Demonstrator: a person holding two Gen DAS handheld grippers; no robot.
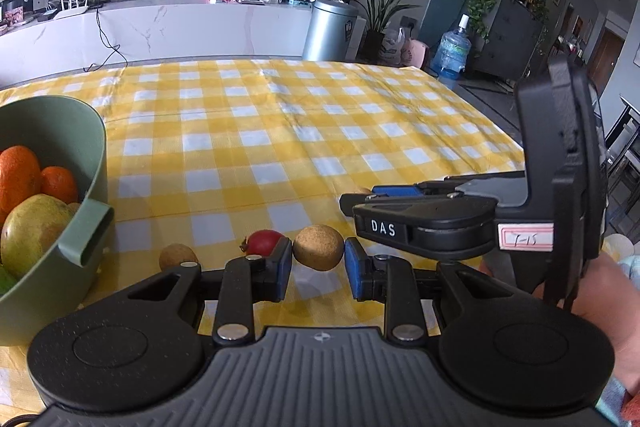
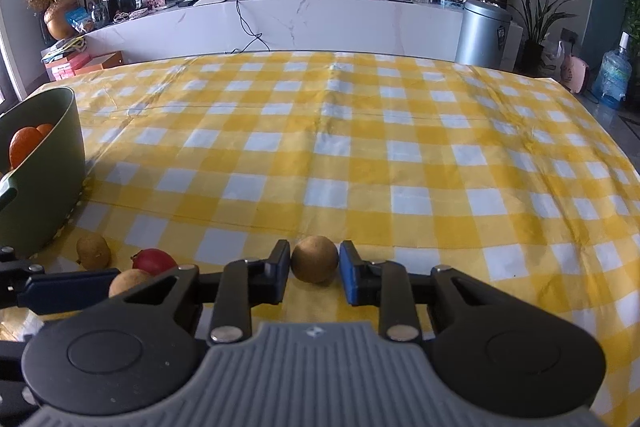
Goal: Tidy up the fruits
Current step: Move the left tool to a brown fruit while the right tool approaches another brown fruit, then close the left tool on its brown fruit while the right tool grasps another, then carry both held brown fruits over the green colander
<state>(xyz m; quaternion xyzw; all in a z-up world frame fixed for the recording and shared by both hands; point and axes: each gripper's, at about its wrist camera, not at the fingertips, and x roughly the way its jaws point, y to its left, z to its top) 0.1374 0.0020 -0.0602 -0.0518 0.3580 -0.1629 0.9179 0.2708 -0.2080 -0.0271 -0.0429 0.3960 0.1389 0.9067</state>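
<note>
1. My left gripper (image 1: pixel 318 263) is clamped on a round, tan, rough-skinned longan (image 1: pixel 319 247), just above the yellow checked tablecloth (image 1: pixel 280 131)
2. My right gripper (image 2: pixel 314 269) is clamped on a second brown longan (image 2: pixel 314 259) at the near table edge
3. A third longan (image 2: pixel 93 251) and one small red fruit (image 2: pixel 154 261) lie beside the green bowl (image 1: pixel 86 143)
4. The bowl holds two oranges (image 1: pixel 18 177) and one yellow-green mango (image 1: pixel 34 233)
</note>
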